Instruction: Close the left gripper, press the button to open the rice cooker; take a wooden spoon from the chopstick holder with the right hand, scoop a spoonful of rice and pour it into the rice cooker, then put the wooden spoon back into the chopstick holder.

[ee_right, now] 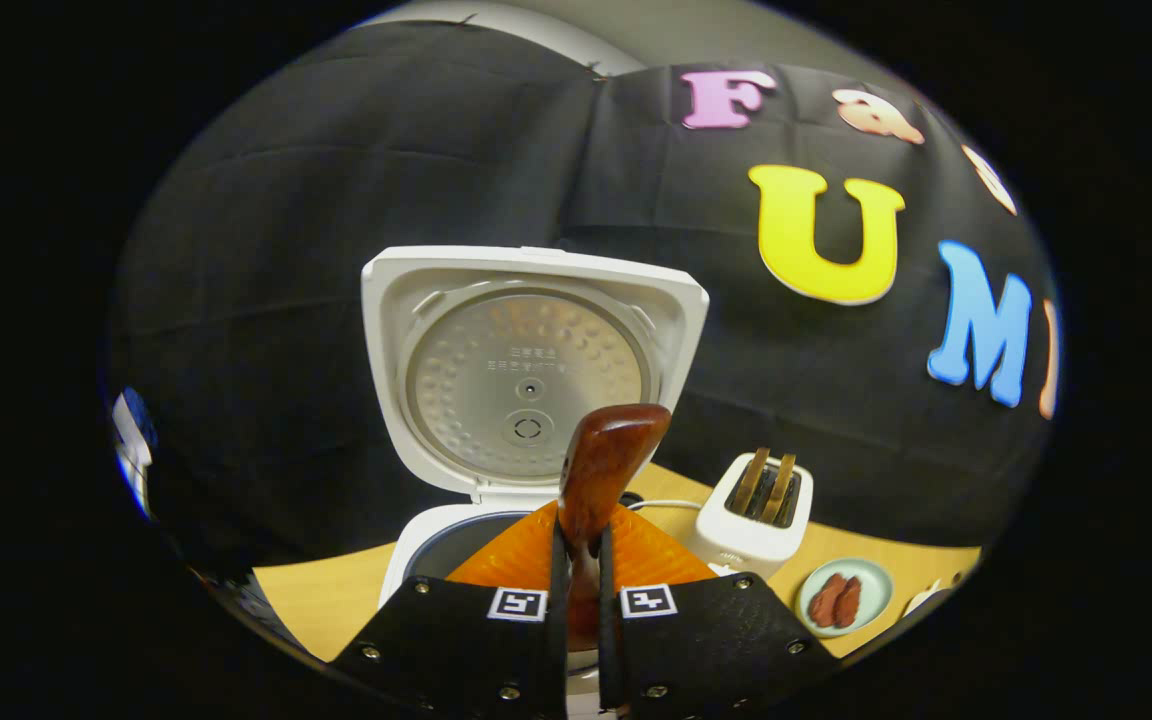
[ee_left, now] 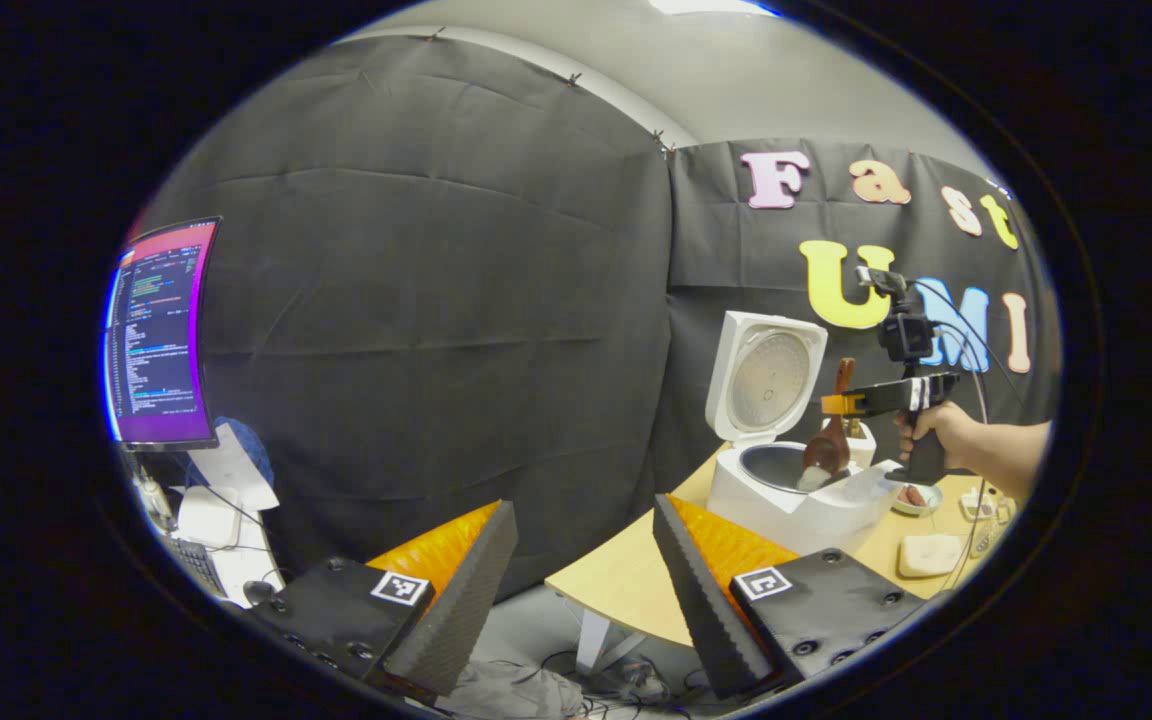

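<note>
Square black-and-white coded markers are borne by the left gripper (ee_left: 584, 560) and the right gripper (ee_right: 576, 545). Small printed characters are seen on the cooker lid's (ee_right: 528, 370) inner plate, too small to be read.

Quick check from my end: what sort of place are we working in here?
Most likely a mock kitchen booth for recording: a rice cooker and a toaster sit on a wooden table, black cloth hangs behind, and a computer monitor stands alongside.
</note>
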A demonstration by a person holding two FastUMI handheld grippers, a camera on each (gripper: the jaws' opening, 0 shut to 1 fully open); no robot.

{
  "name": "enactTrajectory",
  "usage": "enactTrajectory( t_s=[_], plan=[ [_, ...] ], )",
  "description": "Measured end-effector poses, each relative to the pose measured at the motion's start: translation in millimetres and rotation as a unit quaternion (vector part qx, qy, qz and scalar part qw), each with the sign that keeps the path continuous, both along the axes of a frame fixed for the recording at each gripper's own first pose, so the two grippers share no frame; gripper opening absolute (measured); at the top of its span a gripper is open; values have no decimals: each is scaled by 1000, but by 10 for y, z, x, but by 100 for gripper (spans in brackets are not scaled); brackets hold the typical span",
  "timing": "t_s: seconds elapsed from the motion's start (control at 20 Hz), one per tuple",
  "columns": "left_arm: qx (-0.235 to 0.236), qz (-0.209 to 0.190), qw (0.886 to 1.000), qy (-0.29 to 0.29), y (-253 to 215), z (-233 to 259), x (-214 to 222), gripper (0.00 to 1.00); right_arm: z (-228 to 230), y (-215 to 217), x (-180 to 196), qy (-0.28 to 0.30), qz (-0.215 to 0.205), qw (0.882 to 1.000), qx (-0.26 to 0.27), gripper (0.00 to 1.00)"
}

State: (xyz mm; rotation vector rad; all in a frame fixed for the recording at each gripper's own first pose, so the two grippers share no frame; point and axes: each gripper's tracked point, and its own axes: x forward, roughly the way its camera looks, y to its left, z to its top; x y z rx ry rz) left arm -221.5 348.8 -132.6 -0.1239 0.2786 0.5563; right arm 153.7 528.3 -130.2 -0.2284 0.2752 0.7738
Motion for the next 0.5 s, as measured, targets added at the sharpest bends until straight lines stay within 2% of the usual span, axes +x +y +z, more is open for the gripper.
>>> enactTrajectory(
  t_s=[0.1,0.2,0.3,0.35,0.45,0.5],
  plan=[
    [2,-4,1000,-2,-20,19,24,99,88,-12,-56,-49,16,998,-34,13],
    [4,-6,1000,-2,-34,49,40,92,124,-18,-79,-86,24,994,-61,12],
    [4,-8,1000,-3,-44,66,44,92,195,-78,-66,-130,25,988,-85,12],
    [3,-9,1000,-4,-46,75,50,95,235,-116,-63,-149,24,984,-96,12],
    [1,-11,1000,-5,-49,64,57,92,238,-147,-38,-152,25,983,-98,12],
    [-1,-12,1000,-6,-55,64,55,95,243,-162,-35,-137,24,986,-87,13]
  ],
)
